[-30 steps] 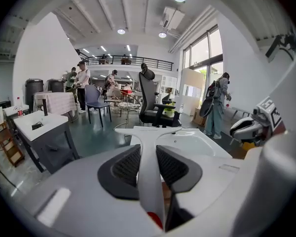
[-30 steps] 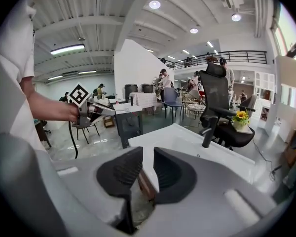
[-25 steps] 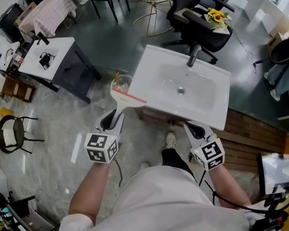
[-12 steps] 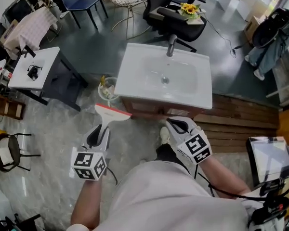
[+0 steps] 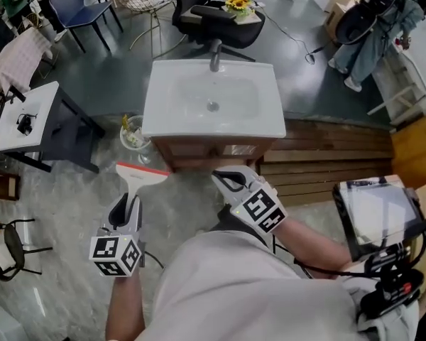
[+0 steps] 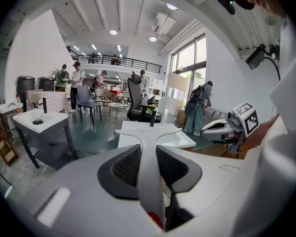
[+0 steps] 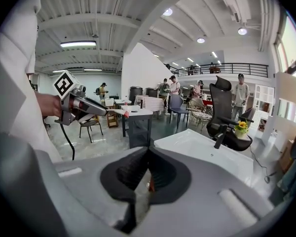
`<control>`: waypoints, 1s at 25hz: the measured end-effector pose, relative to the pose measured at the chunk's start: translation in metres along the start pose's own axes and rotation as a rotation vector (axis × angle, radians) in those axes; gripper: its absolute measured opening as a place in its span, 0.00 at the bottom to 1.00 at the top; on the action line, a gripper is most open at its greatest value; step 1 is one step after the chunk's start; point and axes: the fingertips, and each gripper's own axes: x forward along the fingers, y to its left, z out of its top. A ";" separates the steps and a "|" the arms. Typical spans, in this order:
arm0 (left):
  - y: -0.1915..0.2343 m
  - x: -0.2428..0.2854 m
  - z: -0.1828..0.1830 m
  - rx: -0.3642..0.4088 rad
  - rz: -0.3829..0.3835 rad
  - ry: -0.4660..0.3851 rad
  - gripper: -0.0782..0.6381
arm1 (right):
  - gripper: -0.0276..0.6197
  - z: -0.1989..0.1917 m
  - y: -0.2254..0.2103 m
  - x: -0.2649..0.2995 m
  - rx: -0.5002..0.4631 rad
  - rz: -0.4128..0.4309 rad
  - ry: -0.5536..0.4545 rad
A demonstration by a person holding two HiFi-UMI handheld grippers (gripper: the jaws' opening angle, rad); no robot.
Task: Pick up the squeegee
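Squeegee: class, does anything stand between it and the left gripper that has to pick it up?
Nothing visible does. The left gripper has its jaws closed on the handle of the squeegee, which hangs in the air, apart from the sink.

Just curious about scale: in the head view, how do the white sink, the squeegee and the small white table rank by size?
Largest: white sink.
Then the small white table.
Smallest: the squeegee, even though it is nearest the camera.

Squeegee before sink, leftward
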 end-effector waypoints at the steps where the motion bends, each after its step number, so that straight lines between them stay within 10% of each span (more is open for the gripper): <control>1: 0.000 -0.002 -0.001 -0.002 -0.001 0.001 0.26 | 0.05 0.001 0.003 0.000 0.000 0.000 -0.001; 25: -0.015 0.000 -0.009 -0.010 -0.015 -0.006 0.26 | 0.05 0.000 0.011 -0.007 -0.023 0.010 -0.006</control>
